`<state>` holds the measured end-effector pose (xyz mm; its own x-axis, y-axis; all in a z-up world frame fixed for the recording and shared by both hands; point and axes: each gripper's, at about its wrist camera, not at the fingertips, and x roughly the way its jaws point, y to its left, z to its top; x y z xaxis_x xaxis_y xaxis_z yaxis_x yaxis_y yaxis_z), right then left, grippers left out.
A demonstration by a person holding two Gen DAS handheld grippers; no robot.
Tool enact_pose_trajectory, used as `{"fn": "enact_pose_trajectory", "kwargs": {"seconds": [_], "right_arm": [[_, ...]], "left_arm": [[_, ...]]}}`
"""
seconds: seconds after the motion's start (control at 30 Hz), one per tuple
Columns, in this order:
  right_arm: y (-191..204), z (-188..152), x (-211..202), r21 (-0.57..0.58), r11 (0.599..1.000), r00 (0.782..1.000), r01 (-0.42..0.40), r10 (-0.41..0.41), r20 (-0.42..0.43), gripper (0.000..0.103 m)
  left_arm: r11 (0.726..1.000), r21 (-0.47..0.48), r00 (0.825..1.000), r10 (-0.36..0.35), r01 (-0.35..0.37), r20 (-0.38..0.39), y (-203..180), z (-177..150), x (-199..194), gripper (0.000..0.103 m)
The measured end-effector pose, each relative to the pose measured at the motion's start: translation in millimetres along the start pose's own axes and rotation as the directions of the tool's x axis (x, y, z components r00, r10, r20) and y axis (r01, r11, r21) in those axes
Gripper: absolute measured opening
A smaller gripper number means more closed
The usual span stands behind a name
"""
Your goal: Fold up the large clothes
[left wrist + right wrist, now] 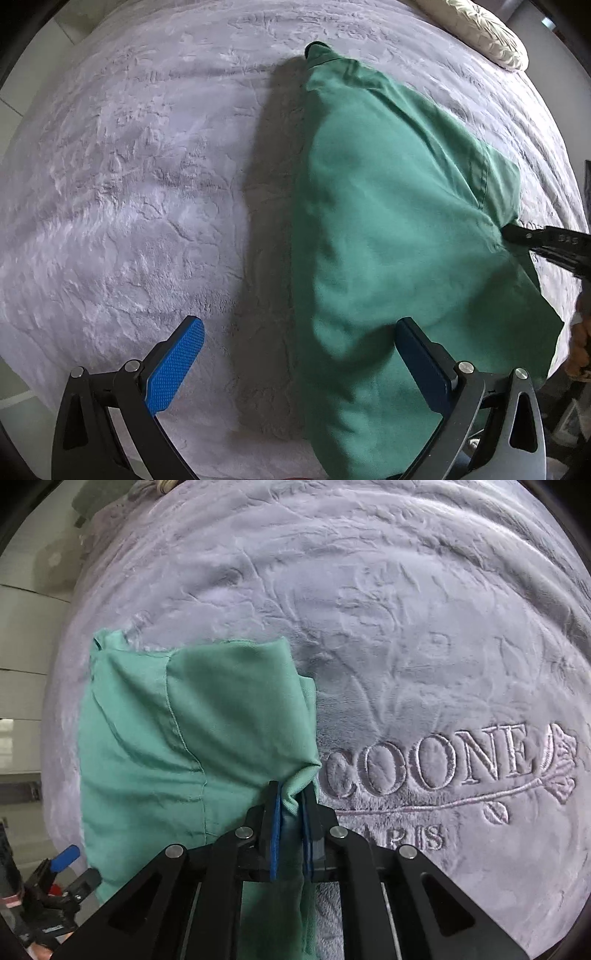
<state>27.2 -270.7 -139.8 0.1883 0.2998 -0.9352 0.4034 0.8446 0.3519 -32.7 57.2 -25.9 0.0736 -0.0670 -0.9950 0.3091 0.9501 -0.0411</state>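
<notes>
Your right claw (291, 801) is clenched on a bunched edge of the green garment (184, 738); your left claw (299, 354) stands released over its near end. Grasp that end next, then fold across the bed (129, 184)

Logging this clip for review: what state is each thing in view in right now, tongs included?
Green garment: partly folded, lying bunched on the blanket, one edge pinched.
Right tongs: shut on the green garment's edge.
Left tongs: open, fabric between the pads, not gripped.
Blanket: spread flat over the bed.
Pillow: lying at the far edge of the bed.
</notes>
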Motion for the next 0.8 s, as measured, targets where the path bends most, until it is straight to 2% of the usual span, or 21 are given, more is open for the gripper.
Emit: {"fn": "enact_pose_trajectory", "kwargs": {"seconds": [0.13, 0.23, 0.3, 0.37, 0.4, 0.47, 0.53, 0.6, 0.63, 0.67, 0.8], "right_arm": [[-2, -14, -36, 0.012, 0.999, 0.999, -0.033, 0.033, 0.017, 0.011], [8, -33, -60, -0.026, 0.994, 0.994, -0.103, 0.104, 0.029, 0.011], [19, -54, -68, -0.061, 0.983, 0.984, -0.175, 0.176, 0.004, 0.011], [29, -75, -66, -0.093, 0.974, 0.978, -0.206, 0.203, -0.039, 0.011], [32, -85, -63, -0.114, 0.974, 0.980, -0.194, 0.187, -0.063, 0.011], [29, -98, -53, -0.142, 0.987, 0.995, -0.078, 0.069, -0.071, 0.010], [13, -103, -39, -0.106, 0.994, 0.997, -0.004, -0.004, -0.072, 0.007], [-8, -103, -28, -0.009, 1.000, 0.997, -0.016, 0.015, -0.082, 0.007], [-16, -102, -29, 0.018, 1.000, 0.997, 0.002, -0.001, -0.078, 0.009], [-20, -102, -29, 0.029, 1.000, 0.997, 0.005, -0.003, -0.076, 0.014], [-24, -105, -35, 0.029, 0.999, 0.996, 0.041, -0.039, -0.076, 0.014]], "left_arm": [[0.998, 0.027, 0.998, -0.055, 0.055, 0.004, 2, -9, -6, 0.103], [0.996, 0.077, 0.999, -0.044, 0.043, 0.003, 3, -23, -6, 0.103], [0.993, 0.113, 0.999, -0.017, 0.020, -0.032, 3, -35, 4, 0.103], [0.993, 0.110, 0.998, -0.030, 0.036, -0.058, 5, -46, 11, 0.103], [0.995, 0.092, 0.997, -0.041, 0.047, -0.060, 8, -49, 13, 0.103], [0.996, 0.066, 0.997, -0.055, 0.059, -0.063, 10, -51, 13, 0.103], [0.997, 0.059, 0.996, -0.055, 0.058, -0.065, 9, -51, 13, 0.103], [0.996, 0.073, 0.997, -0.041, 0.045, -0.059, 7, -52, 10, 0.103], [0.996, 0.083, 0.998, -0.033, 0.038, -0.052, 4, -53, 8, 0.103], [0.996, 0.086, 0.998, -0.029, 0.033, -0.050, 3, -52, 7, 0.103], [0.996, 0.084, 0.999, -0.019, 0.022, -0.043, 4, -52, 3, 0.103]]}}
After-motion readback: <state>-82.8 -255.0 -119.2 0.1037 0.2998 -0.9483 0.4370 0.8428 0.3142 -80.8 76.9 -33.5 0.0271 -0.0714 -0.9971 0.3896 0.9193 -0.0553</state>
